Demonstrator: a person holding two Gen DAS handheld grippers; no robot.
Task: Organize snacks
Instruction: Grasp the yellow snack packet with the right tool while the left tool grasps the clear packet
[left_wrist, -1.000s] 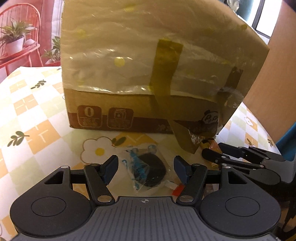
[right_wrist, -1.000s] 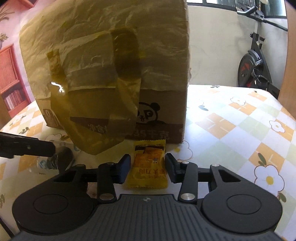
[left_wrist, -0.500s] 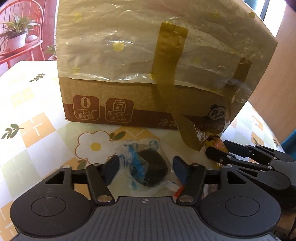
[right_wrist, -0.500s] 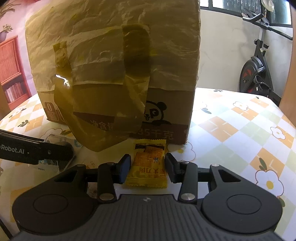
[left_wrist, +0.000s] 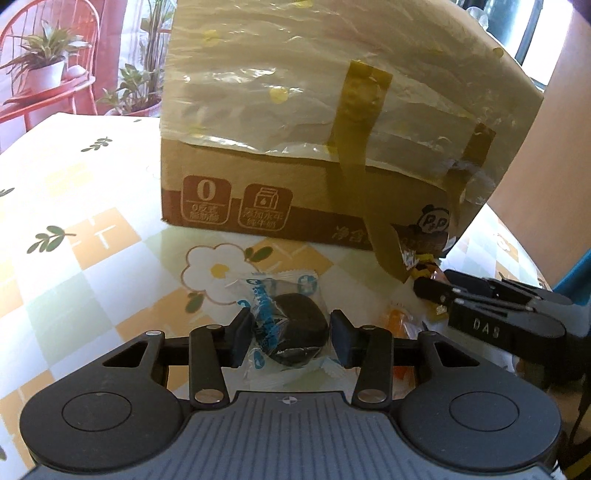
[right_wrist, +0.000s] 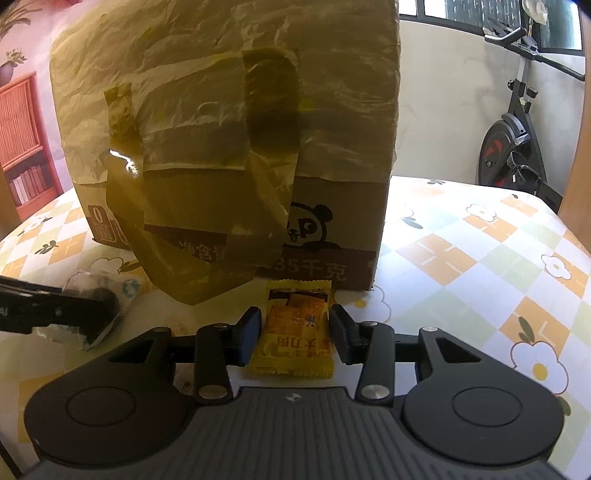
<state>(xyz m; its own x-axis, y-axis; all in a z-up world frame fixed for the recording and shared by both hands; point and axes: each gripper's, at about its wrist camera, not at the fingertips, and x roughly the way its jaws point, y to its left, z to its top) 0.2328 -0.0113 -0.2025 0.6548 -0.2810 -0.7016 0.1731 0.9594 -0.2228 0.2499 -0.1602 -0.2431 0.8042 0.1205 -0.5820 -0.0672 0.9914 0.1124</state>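
the dark snack (left_wrist: 295, 334) is pinched in the left tongs (left_wrist: 290, 338), the yellow packet (right_wrist: 297, 328) in the right tongs (right_wrist: 293, 334), both before the lined box (right_wrist: 229, 147). slick wrappers could be squeezed out and dropped onto the table (right_wrist: 480, 258).

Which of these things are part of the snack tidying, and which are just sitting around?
Part of the job:
dark snack in the left tool
yellow snack in the right tool
box

Just around:
potted plant
red chair
exercise bike
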